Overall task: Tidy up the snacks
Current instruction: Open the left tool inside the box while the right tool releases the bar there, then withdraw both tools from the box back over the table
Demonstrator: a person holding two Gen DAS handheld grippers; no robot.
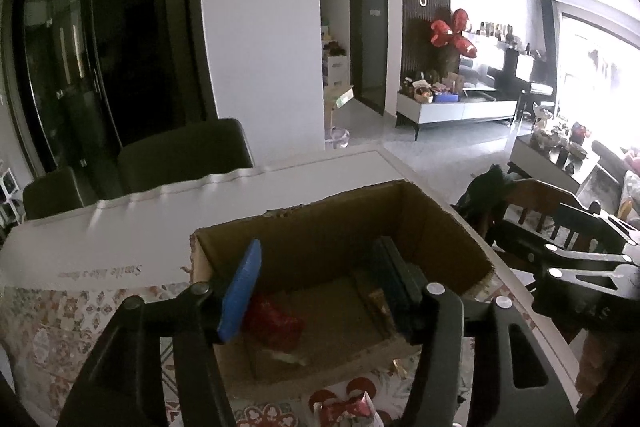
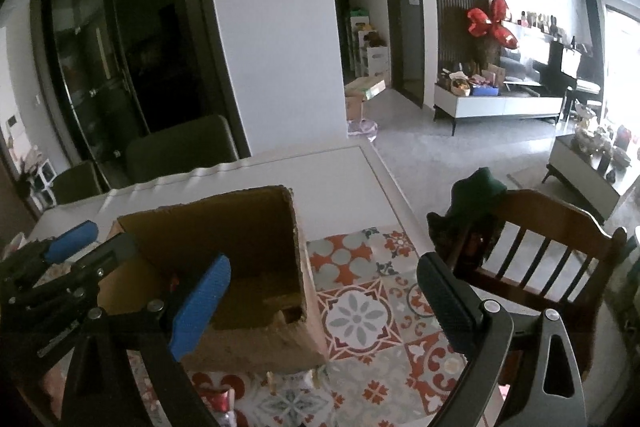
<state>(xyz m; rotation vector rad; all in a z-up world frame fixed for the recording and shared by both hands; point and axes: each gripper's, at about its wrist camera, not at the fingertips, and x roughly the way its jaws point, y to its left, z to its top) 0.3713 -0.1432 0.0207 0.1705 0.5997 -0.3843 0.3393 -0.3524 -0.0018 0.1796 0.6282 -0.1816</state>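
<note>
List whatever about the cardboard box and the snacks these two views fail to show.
- Red snack packet inside the brown cardboard box: left wrist view, blurred, partly behind the left gripper's blue pad; label unreadable.
- Box floor: right wrist view, mostly hidden by the box's near wall and the right gripper's blue pad.
- Red-and-white packet on the patterned tablecloth: left wrist view, cut off by the bottom edge.

box [image 1: 436, 227]: brown cardboard, matt, ragged torn rim
table mat [image 2: 360, 311]: smooth patterned sheet, slight sheen
chair [image 2: 560, 227], 3 o'clock: brown wood, glossy
gripper pads [image 2: 200, 303]: blue, finely textured
</note>
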